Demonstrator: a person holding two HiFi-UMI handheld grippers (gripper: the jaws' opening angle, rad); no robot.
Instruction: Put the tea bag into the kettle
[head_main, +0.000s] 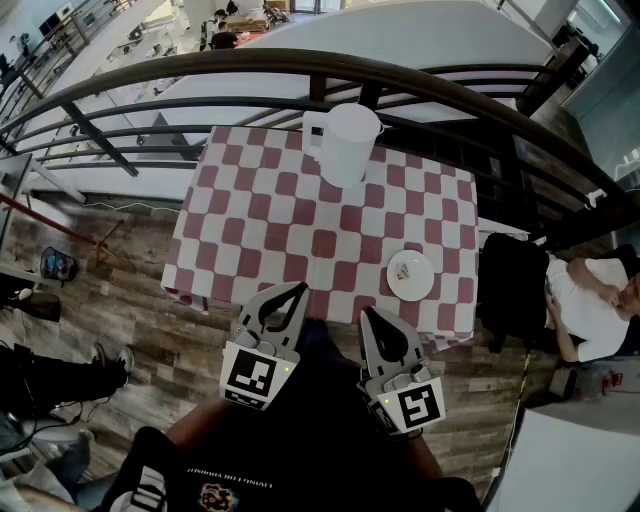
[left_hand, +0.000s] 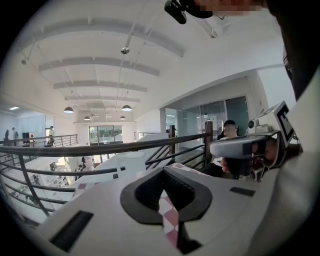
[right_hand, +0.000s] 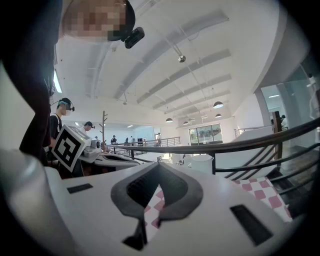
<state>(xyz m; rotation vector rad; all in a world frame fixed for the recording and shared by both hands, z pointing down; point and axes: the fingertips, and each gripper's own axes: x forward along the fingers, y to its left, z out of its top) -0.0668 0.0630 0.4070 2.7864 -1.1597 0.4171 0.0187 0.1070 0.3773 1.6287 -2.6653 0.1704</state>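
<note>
Red-and-white checked cloth (head_main: 300, 225) covers a small table that stands against a dark metal railing (head_main: 420, 72), with wood-plank flooring around it. At the far edge of the table, close to the railing, stands the white kettle (head_main: 348, 142), upright, its handle towards the left in the head view. Well apart from it, near the front right corner of the cloth, lies a small white plate (head_main: 428, 289), and on it rests a small pale thing with a reddish mark that looks like the tea bag (head_main: 403, 269), though it is too small to make out clearly. The left gripper (head_main: 298, 289) and the right gripper (head_main: 367, 314) are held side by side at the near edge of the table, both short of the plate and the kettle, their tips pointing towards the cloth. In the left gripper view the two jaws meet at the tips with nothing between them; only the checked cloth shows through the oval gap behind the tips, and the kettle stands beyond. The right gripper view shows the same: jaws together, empty, cloth seen through the gap. Off the right side of the table a person in a white shirt (head_main: 585, 300) sits beside a black chair (head_main: 512, 290)
</note>
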